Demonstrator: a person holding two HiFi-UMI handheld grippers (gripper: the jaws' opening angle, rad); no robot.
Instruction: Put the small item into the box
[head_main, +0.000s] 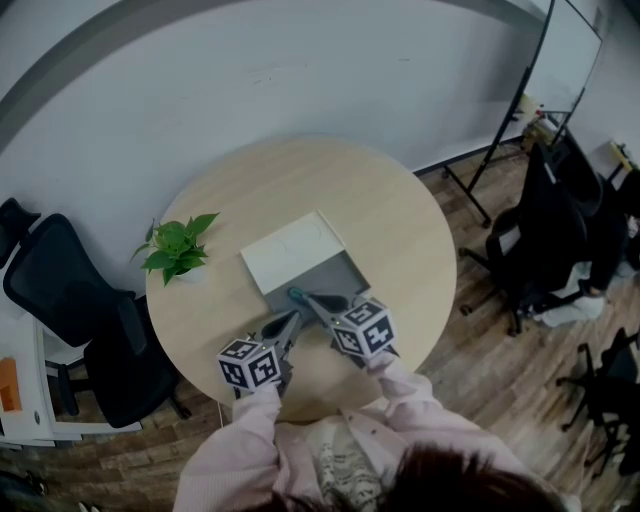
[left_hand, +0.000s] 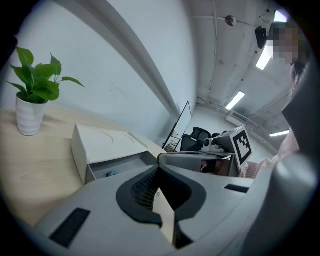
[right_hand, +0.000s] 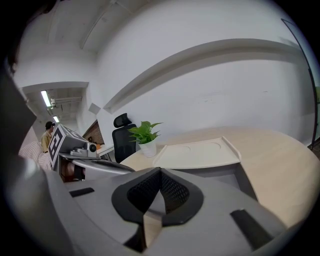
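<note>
A white box (head_main: 293, 250) lies on the round wooden table (head_main: 400, 230) with its grey drawer (head_main: 335, 275) pulled out toward me. A small teal item (head_main: 296, 294) rests at the drawer's front left corner; in the left gripper view this teal item (left_hand: 111, 174) lies on the drawer floor. My right gripper (head_main: 306, 299) is shut and empty, its tips just beside the item. My left gripper (head_main: 292, 321) is also shut with nothing held, low at the drawer's front. In the right gripper view the shut right gripper (right_hand: 160, 172) points over the box lid (right_hand: 197, 152).
A potted green plant (head_main: 178, 250) stands at the table's left edge. Black office chairs (head_main: 70, 300) stand left of the table, and more chairs (head_main: 545, 230) and a whiteboard stand (head_main: 520, 100) are on the right. A white wall runs behind the table.
</note>
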